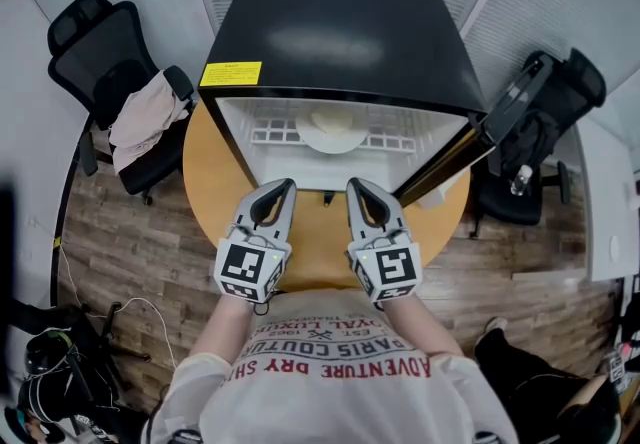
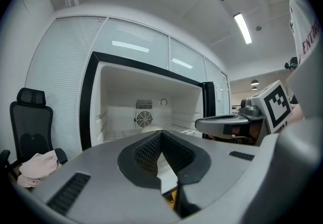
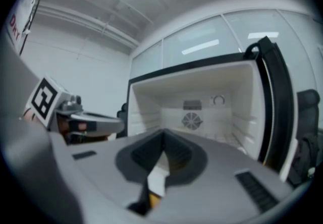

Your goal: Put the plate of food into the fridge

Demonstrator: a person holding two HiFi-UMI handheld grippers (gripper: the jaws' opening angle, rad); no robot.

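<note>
A white plate with a pale heap of food sits on the wire shelf inside the open black fridge. The fridge stands on a round wooden table, its door swung out to the right. My left gripper and right gripper hover side by side over the table just in front of the fridge opening. Both are shut with nothing in them. The left gripper view has the jaws meeting in front of the white fridge interior. The right gripper faces that same interior, and the jaws hide the plate.
A black office chair with a pale cloth draped over it stands left of the table. Another black chair stands right, behind the open door. Cables and bags lie on the wooden floor at lower left.
</note>
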